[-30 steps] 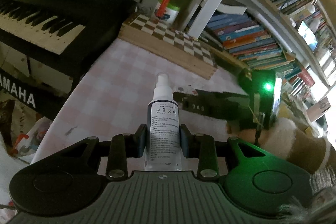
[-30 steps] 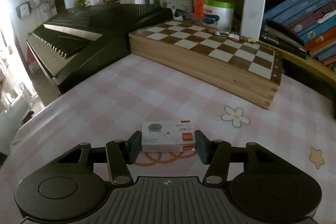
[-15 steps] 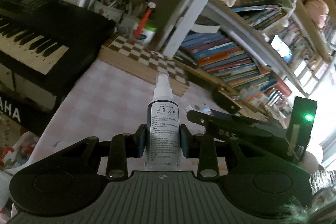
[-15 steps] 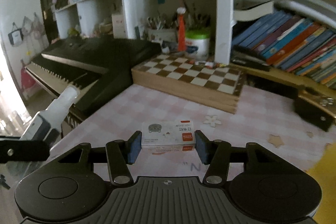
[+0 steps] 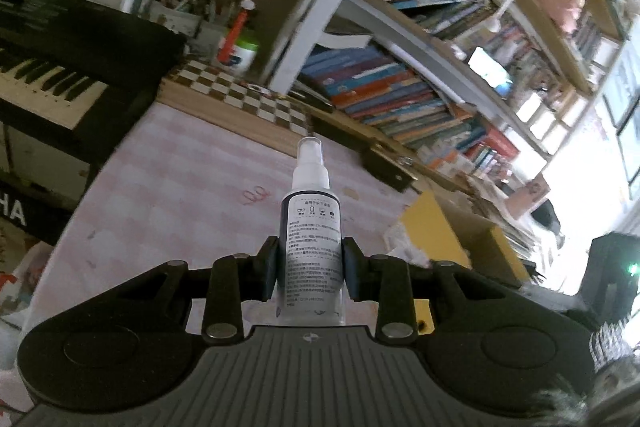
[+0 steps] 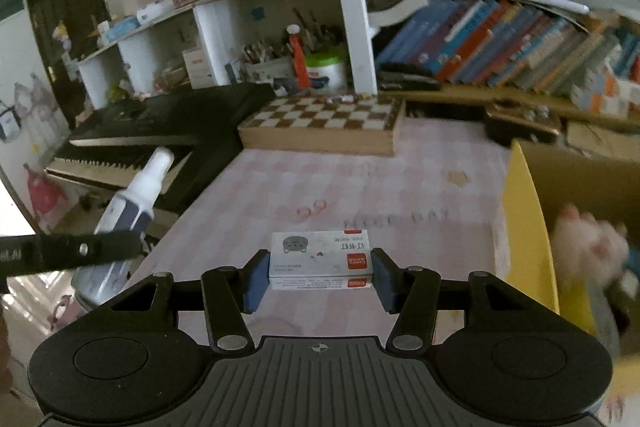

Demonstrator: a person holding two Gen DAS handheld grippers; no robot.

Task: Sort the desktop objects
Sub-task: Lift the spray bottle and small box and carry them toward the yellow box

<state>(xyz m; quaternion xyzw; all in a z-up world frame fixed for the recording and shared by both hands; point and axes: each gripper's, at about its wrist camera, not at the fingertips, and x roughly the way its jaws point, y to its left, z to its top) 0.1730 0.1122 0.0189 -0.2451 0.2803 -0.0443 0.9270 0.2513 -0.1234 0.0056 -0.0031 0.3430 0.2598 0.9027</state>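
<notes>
The fingers [image 5: 269, 267] of the left gripper [image 5: 310, 267] are closed against both sides of a spray bottle [image 5: 311, 247], which stands upright between them with its white nozzle pointing away from the camera and its base tucked near the gripper body; it is lifted clear of the pink checked tabletop [image 5: 192, 195]. Ahead and to the right of these fingers sits an open yellow cardboard box [image 5: 440, 231], and farther ahead a wooden chessboard [image 5: 240, 99] lies against the bookshelf. In the right wrist view, the fingers [image 6: 256, 279] of the right gripper [image 6: 322, 281] are pressed on the two short ends of a small staple box [image 6: 320, 259], held flat and level above the tabletop. Just right of these fingers is the box's yellow flap and brown interior, with something pale and fluffy inside, too blurred to name; to the left, the spray bottle shows tilted in the other gripper. The step in hand looks like the carry: both items are picked up and on their way to the box. The next move probably calls for bringing each gripper over the box opening, lowering past the flap, and only then releasing, one at a time so the two do not collide.
</notes>
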